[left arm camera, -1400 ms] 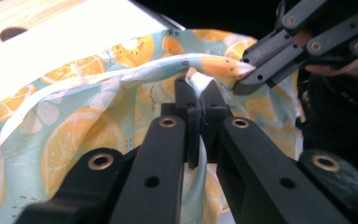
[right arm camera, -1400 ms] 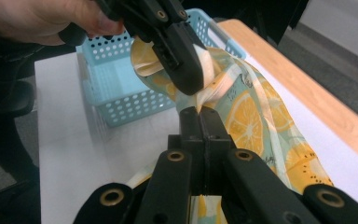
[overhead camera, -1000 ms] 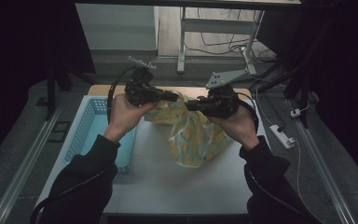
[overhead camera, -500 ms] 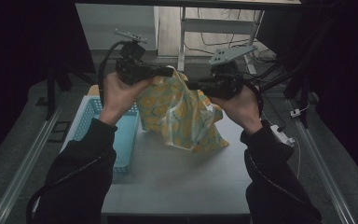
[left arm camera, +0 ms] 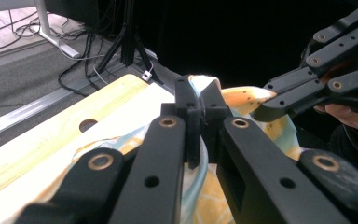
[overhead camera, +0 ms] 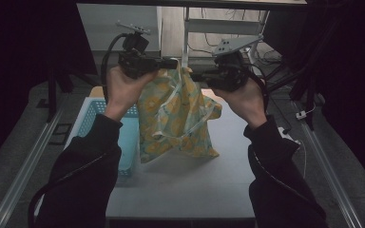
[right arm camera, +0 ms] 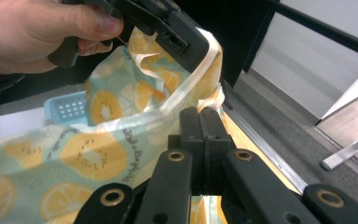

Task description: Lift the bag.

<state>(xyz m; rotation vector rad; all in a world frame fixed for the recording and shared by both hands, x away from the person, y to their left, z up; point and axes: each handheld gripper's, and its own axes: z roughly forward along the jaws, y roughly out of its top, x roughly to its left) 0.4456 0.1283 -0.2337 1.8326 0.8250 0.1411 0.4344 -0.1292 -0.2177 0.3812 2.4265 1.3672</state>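
Left tongs and right tongs — both clenched on the fruit-print bag — hold it above the table.

The left gripper closes its two black jaws together on the upper edge of the fruit-print cloth bag, with a pale strap running down between the jaw arms. The right gripper enters from the upper right, its tip resting against the same bag edge, apparently clamped on it. Below and to the left lies the light wooden tabletop, with one round hole. Cables trail across the grey floor beyond.
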